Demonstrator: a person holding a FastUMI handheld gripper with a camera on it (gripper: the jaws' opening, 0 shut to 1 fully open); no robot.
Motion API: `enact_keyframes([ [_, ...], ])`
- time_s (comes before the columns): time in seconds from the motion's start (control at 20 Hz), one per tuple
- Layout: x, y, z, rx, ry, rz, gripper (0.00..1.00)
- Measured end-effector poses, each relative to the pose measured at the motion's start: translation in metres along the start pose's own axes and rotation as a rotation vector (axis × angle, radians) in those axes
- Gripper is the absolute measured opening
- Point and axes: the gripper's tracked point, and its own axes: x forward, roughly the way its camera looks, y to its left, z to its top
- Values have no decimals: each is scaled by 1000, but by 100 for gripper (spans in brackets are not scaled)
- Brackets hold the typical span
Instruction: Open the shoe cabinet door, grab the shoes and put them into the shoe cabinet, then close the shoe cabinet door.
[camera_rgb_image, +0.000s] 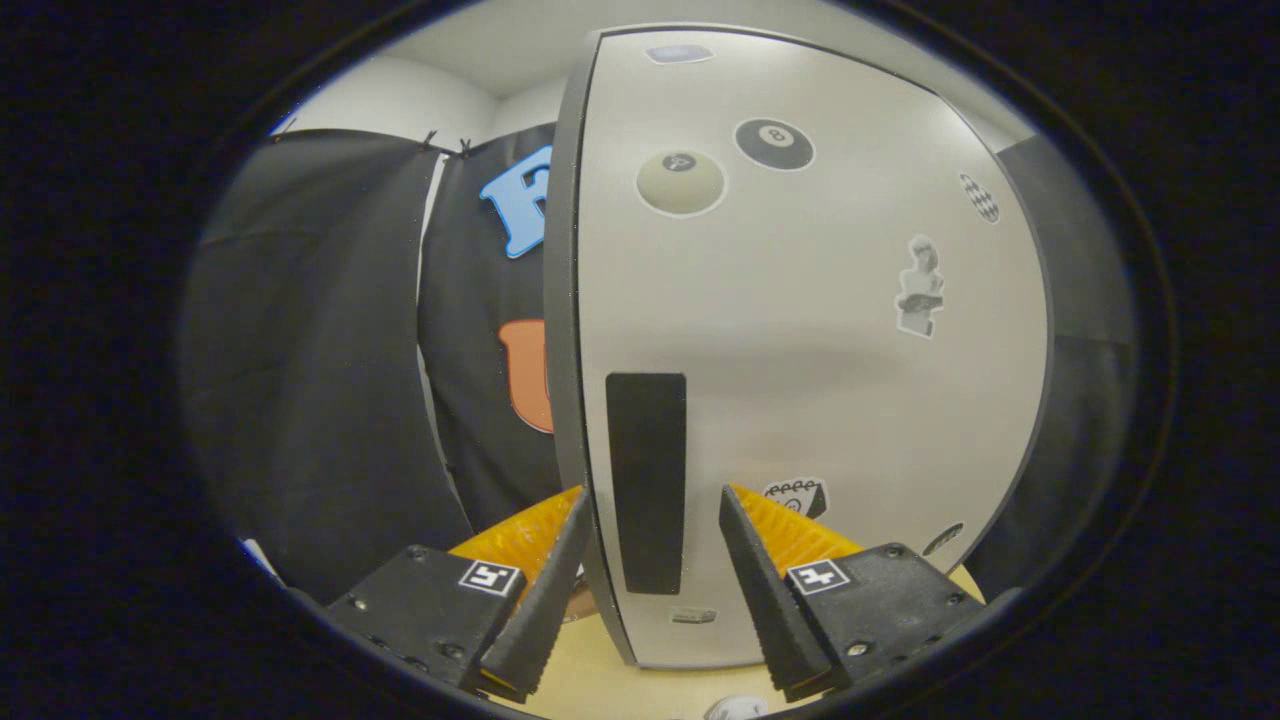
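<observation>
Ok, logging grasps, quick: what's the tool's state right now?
Tool: open, fingers straddling the grey sticker-covered shoe cabinet door edge at its black rectangular handle; gripping nothing.

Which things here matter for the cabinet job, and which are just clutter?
Job:
- shoe cabinet door, its edge between the open tool's fingers
- dark handle strip near that edge

Not the job:
- stickers on the door, such as the eight-ball
- black cloth wall
- pale tabletop

Numeral 8 on black billiard-ball sticker (774, 144) — on shoe cabinet door (820, 400)
</observation>
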Motion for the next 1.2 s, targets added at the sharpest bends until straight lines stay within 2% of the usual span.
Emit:
enact_keyframes([
  [0.15, 6, 6, -7, 15, 22, 14, 73],
  [0.25, 9, 1, -11, 37, 31, -8, 64],
  [0.4, 11, -1, -12, 65, 33, -26, 40],
  [0.65, 10, -2, -13, 40, 47, -14, 36],
  [1.2, -10, -4, -13, 45, 51, 114, 26],
])
